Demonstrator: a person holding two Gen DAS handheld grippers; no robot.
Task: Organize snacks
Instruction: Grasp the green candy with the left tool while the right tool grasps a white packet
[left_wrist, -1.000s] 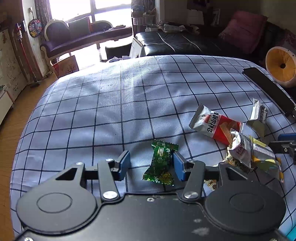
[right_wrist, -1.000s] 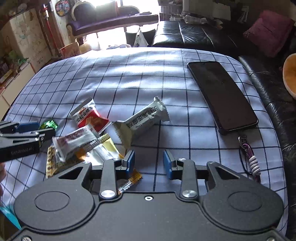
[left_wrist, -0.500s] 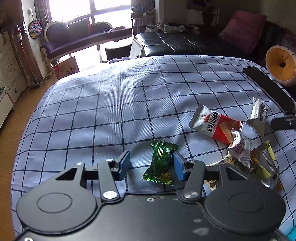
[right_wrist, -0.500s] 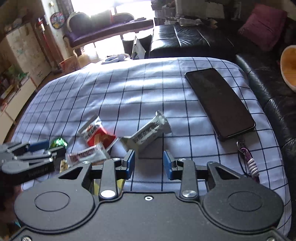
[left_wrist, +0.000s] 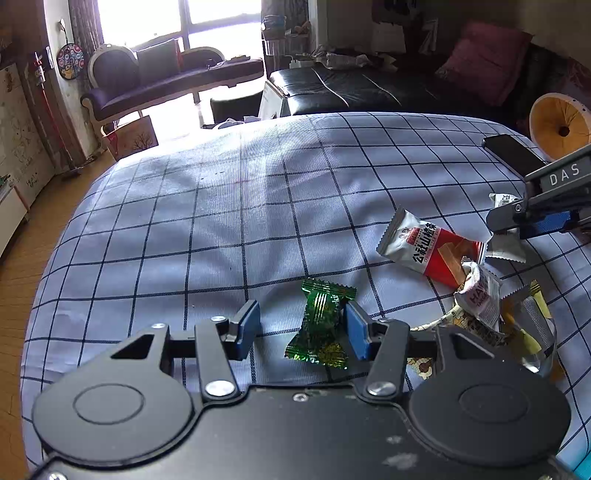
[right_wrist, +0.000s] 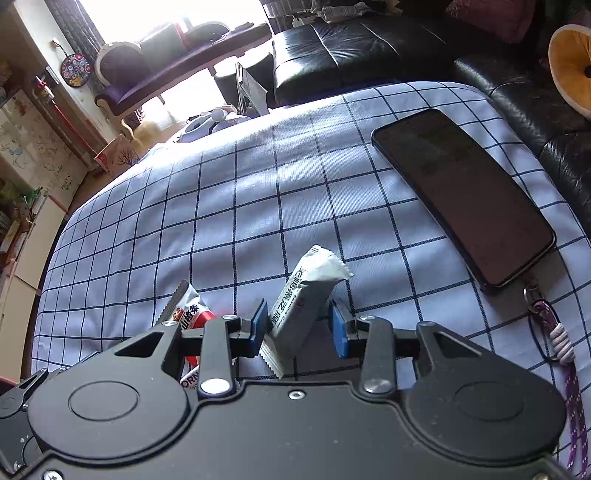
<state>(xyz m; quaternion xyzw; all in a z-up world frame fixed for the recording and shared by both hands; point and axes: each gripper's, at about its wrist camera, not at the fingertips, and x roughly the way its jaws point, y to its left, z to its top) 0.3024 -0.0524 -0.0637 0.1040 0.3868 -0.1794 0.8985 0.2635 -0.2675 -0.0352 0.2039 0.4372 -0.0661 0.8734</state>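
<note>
The left gripper gapes around the green candy; the right gripper straddles the white bar, jaws apart.

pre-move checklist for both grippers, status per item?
1. White snack bar between the right gripper pads: ok.
2. Right jaws closed on the bar: not ok, gap on the right side.
3. Green candy between the left gripper pads: ok, off-centre toward the right pad.
4. Left jaws closed: not ok, open.
5. Red-and-white packet outside both jaws: ok.
6. Phone away from the bar: ok.
</note>
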